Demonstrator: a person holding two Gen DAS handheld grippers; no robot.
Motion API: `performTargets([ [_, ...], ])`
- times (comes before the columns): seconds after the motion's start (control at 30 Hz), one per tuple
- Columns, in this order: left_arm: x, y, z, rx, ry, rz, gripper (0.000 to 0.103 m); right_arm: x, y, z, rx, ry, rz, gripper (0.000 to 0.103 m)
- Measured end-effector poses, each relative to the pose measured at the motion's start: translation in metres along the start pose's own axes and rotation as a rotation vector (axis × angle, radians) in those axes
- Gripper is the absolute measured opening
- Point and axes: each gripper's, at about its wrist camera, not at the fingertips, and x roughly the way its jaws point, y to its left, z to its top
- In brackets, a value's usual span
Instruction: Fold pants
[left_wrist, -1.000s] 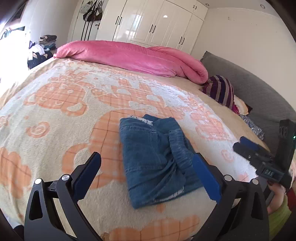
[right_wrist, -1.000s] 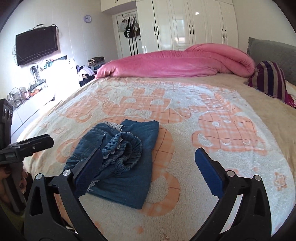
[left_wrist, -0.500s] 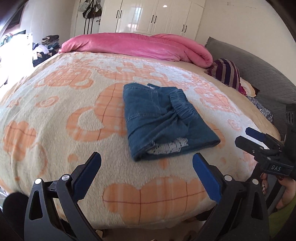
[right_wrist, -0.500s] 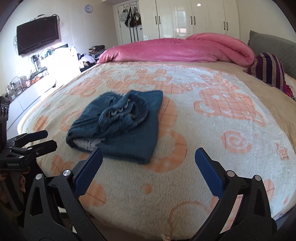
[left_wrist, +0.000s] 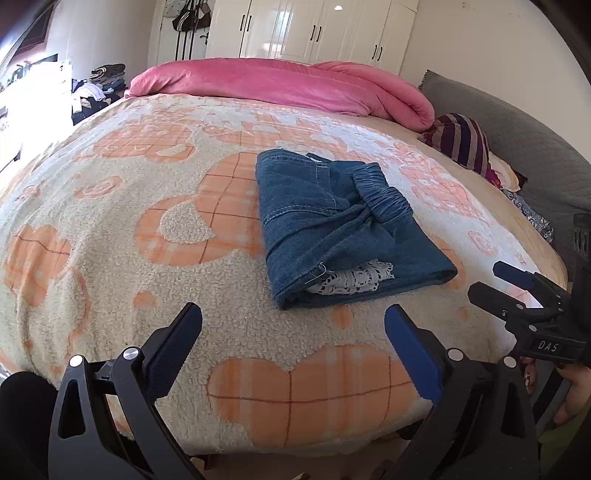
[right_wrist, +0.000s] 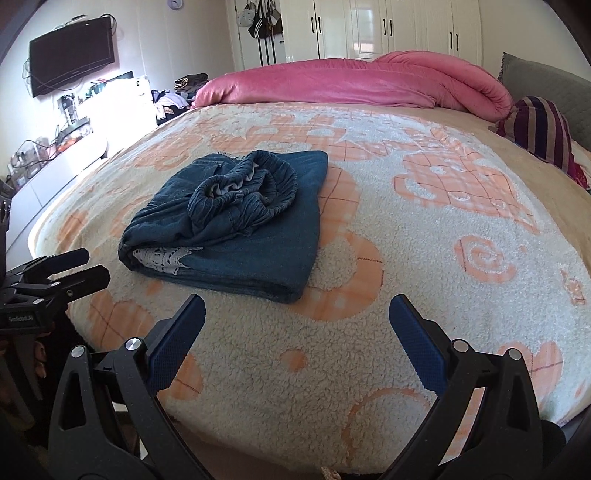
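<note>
Bedroom, daylit. White wardrobe doors (left_wrist: 317, 29) line the far wall; bags (right_wrist: 262, 22) hang on hooks beside them. Television (right_wrist: 72, 50) mounted on the wall off the bed's left side, above a white low cabinet (right_wrist: 55, 166) cluttered with small items.

Bed (left_wrist: 110, 240): covered with a cream fleece blanket printed in orange checked shapes. Pink duvet (left_wrist: 280, 85), rolled, lies along the far edge. Striped pillow (left_wrist: 461, 142) sits at the right edge against a grey headboard (left_wrist: 517, 147). Pile of clothes (left_wrist: 107, 74) sits off the far left corner.

Pants (left_wrist: 332, 225): blue denim, folded into a compact rectangle, lying flat on the blanket toward the near edge of the bed, roughly central across its width. Gathered elastic waistband bunched on top. White lace trim shows at the near open end, between the layers.

Left tongs (left_wrist: 293, 339): blue-padded fingers spread wide, holding nothing, hovering at the near edge of the bed, short of the pants and apart from them.

Right tongs (right_wrist: 297, 332): fingers likewise spread wide, empty, at the near edge, just right of the pants and clear of them. In the left wrist view these tongs appear at the right edge of the bed, held in a hand (left_wrist: 569, 391) of which only part shows.
</note>
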Motion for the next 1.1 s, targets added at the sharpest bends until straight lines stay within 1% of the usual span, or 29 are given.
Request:
performTargets([
  [0.7, -0.0020, -0.0035, 0.0001, 0.012, 0.000, 0.014, 0.099, 0.0012, 0.0002, -0.0004, 0.002, 0.010, 0.008, 0.094],
  [1.1, -0.0045, -0.0039, 0.0003, 0.016, 0.000, 0.039, 0.099, 0.0005, -0.0012, -0.0022, 0.020, 0.012, -0.002, 0.094],
])
